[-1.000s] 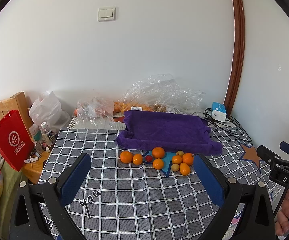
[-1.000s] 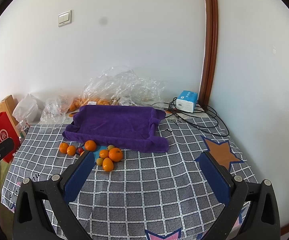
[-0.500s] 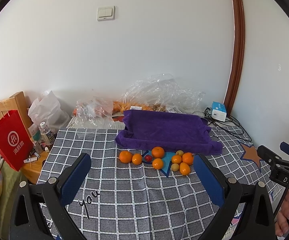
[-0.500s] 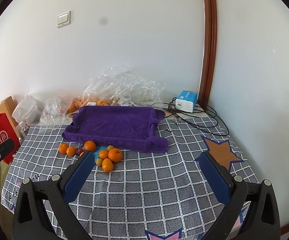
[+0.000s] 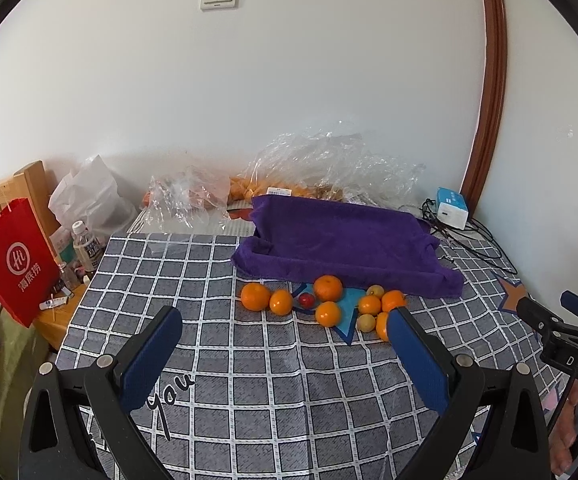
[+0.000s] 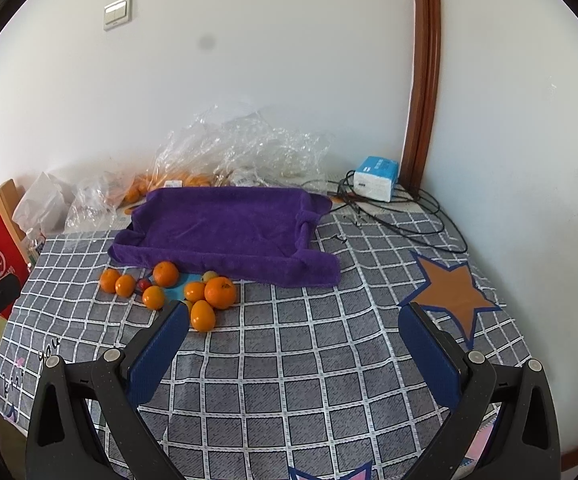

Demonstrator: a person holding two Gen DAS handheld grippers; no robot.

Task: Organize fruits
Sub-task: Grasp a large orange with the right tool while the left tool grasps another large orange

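Both grippers are held wide apart and empty above a grey checked tablecloth (image 6: pixel 289 360) of woven-looking fabric. Ahead of the left gripper (image 5: pixel 285 324), between its blue padded fingers (image 5: pixel 149 356), a cluster of round, glossy oranges (image 5: pixel 327 287) is seen lying on the cloth, with one small red fruit (image 5: pixel 307 300) and two small yellowish ones among them. From the right gripper (image 6: pixel 295 320), the same oranges (image 6: pixel 220 292) are seen ahead and to the left, one just beside its left fingertip. Just beyond the fruit, a soft purple towel (image 6: pixel 225 228) is draped over a shallow tray shape, its near edge touching the cluster. Crumpled clear plastic bags (image 5: pixel 329 164) are heaped against the white wall behind. An orange star (image 6: pixel 453 296) is printed on the cloth ahead of the right gripper's right finger.
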